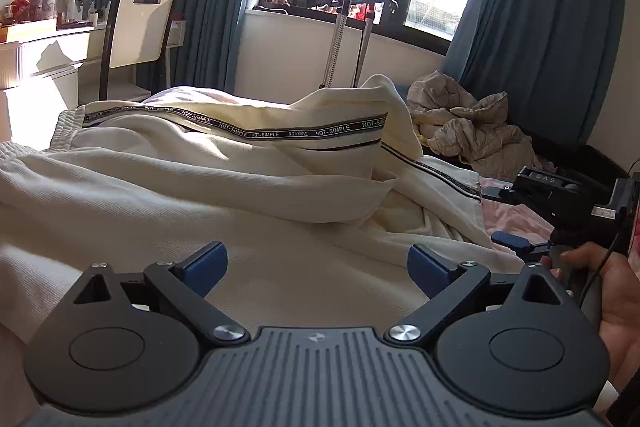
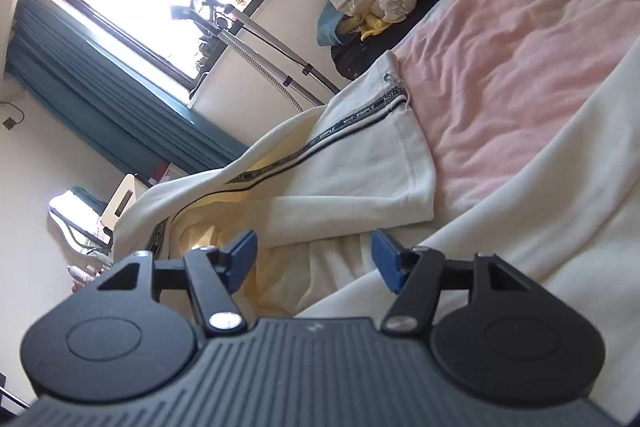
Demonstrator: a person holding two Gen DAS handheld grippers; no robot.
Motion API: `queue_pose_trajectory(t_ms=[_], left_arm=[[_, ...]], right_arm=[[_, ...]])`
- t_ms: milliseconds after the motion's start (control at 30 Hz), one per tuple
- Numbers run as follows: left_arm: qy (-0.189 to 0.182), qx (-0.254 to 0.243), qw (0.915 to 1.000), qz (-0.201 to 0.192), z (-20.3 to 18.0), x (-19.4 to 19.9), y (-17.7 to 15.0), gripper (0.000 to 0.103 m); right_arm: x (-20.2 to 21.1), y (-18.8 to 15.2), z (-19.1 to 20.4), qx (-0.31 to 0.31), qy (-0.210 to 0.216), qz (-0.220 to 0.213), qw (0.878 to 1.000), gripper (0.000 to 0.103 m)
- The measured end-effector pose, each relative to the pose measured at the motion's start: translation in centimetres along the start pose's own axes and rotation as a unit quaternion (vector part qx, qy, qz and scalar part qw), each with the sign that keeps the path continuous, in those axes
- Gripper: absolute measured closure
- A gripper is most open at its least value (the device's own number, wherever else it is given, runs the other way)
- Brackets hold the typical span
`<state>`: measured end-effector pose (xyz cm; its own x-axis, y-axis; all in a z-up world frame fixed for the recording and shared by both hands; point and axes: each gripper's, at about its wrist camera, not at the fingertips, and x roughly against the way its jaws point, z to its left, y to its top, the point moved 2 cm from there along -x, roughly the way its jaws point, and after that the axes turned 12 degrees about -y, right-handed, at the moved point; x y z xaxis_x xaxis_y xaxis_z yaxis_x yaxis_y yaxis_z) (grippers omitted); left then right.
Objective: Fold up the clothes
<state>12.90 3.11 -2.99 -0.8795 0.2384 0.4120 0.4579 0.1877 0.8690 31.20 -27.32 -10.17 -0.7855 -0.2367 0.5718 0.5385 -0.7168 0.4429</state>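
Observation:
Cream trousers (image 1: 224, 163) with a black lettered side stripe lie rumpled across the bed, one leg folded over the other. My left gripper (image 1: 318, 269) hovers low over the near cloth, open, nothing between its blue pads. In the left wrist view my right gripper (image 1: 494, 213) reaches in from the right beside the trouser hem, a hand (image 1: 616, 291) on its handle. The right wrist view is rolled sideways: my right gripper (image 2: 314, 259) stands open just short of the trouser leg end (image 2: 360, 183), with cloth beneath and no grip.
A pink sheet (image 2: 512, 75) covers the bed. A crumpled beige quilt (image 1: 468, 123) lies at the far side by blue curtains (image 1: 540, 7). A metal stand (image 1: 340, 39) rises below the window. A chair (image 1: 136, 27) and a cluttered desk (image 1: 44, 39) stand at left.

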Motion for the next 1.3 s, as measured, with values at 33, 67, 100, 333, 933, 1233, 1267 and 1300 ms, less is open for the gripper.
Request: queue_pose_trajectory(t_ms=[33, 67, 100, 333, 933, 1233, 1267, 1300], left_arm=[[-0.003, 0.005, 1.0, 0.0, 0.3, -0.4, -0.3, 0.005], [-0.005, 0.011, 0.9999, 0.001, 0.5, -0.8, -0.5, 0.005], [-0.007, 0.018, 0.9998, 0.002, 0.8, -1.2, -0.7, 0.005], [-0.029, 0.063, 0.9968, 0.04, 2.4, -4.0, -2.2, 0.005], [-0.021, 0.052, 0.9984, -0.004, 1.5, -2.2, -1.4, 0.005], [0.0, 0.042, 0.9991, 0.011, 1.7, -3.5, -1.8, 0.005], [0.003, 0.037, 0.9992, 0.01, 1.8, -3.5, -1.7, 0.005], [0.005, 0.036, 0.9993, 0.007, 2.0, -3.4, -1.7, 0.005]], right_arm=[[-1.6, 0.1, -0.5, -0.029, -0.002, 0.02, 0.999, 0.039], [-3.1, 0.0, -0.9, -0.054, -0.001, 0.041, 0.998, 0.039], [-4.0, -0.1, -1.0, -0.065, -0.004, 0.048, 0.997, 0.039], [-5.6, 2.1, -0.7, -0.118, -0.064, -0.046, 0.99, 0.05], [8.6, 21.0, -4.8, 0.033, -0.267, -0.273, 0.924, 0.094], [6.3, 18.0, -20.5, -0.095, -0.355, -0.155, 0.917, 0.094], [6.0, 18.7, -20.2, -0.094, -0.355, -0.153, 0.918, 0.094], [6.0, 19.8, -19.2, -0.08, -0.353, -0.159, 0.919, 0.095]])
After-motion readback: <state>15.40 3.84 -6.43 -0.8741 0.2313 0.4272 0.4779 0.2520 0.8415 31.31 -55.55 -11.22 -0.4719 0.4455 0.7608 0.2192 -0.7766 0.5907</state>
